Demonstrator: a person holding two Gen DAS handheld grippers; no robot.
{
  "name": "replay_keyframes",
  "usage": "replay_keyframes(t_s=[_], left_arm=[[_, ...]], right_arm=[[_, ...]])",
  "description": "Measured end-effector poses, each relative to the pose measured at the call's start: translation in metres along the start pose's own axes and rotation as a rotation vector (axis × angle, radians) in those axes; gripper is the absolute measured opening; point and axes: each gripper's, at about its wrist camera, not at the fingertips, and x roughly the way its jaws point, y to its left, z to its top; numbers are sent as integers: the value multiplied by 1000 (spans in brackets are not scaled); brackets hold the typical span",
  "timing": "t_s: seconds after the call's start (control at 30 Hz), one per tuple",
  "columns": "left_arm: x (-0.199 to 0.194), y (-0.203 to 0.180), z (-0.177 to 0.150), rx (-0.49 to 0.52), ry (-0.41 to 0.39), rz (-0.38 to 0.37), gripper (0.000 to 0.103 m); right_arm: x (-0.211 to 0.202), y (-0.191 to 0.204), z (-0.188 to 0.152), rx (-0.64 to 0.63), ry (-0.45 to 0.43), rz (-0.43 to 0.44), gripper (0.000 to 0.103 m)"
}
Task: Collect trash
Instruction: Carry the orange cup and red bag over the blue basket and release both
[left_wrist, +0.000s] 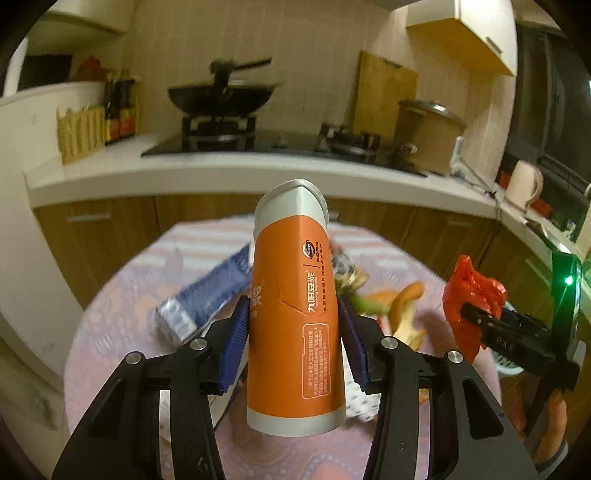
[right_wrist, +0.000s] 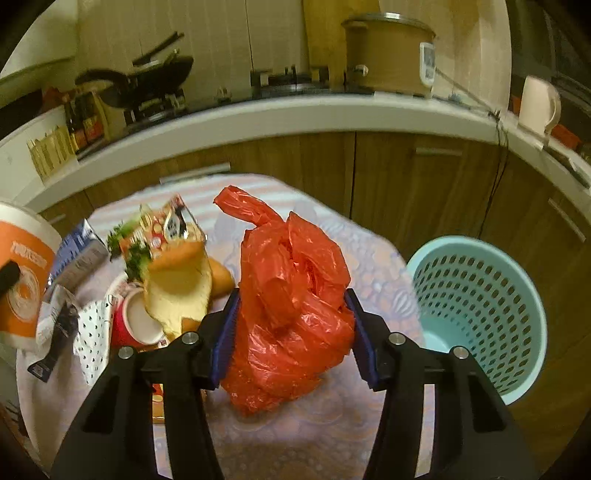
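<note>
My left gripper (left_wrist: 293, 332) is shut on an orange and white soy-milk cup (left_wrist: 293, 310) and holds it upright above the round table (left_wrist: 110, 295). The cup also shows at the left edge of the right wrist view (right_wrist: 22, 269). My right gripper (right_wrist: 291, 332) is shut on a crumpled red plastic bag (right_wrist: 291, 295), held above the table; the bag and gripper show at the right of the left wrist view (left_wrist: 471, 299). Loose trash lies on the table: a blue carton (left_wrist: 207, 291), orange peel (right_wrist: 181, 280), a snack wrapper (right_wrist: 166, 225), a red paper cup (right_wrist: 136, 321).
A light blue perforated basket (right_wrist: 480, 306) stands beside the table on the right. Behind is a kitchen counter (left_wrist: 258, 170) with a wok (left_wrist: 221, 96) on the stove, a rice cooker (left_wrist: 424, 133) and a kettle (right_wrist: 539, 103). Wooden cabinets are below the counter.
</note>
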Motion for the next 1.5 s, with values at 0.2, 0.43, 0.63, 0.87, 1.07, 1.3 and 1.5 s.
replay_keyframes(t_s=[0.2,0.43,0.63,0.87,1.07,1.3,1.5], left_arm=[[-5,-46,18,60,-23,-86,45],[14,-125,28,145,11,-206,46],[44,-197,20,200,84,-323,46],[93,-266,-13,228,189,-452,47],[135,-296,-40,233,299,-510,47],[159,-313,-61,261,363,-515,49],[160,-313,-64,255,374,-505,74]], right_arm=[[-33,-18,13,9,-74,-16,50],[-59,-73,16,66,-123,-101,50],[-66,-139,5,151,-107,-196,50],[-46,-199,-28,244,-15,-259,50],[-20,-224,-56,287,64,-270,50],[-6,-236,-71,317,108,-273,52],[-1,-243,-75,343,128,-268,63]])
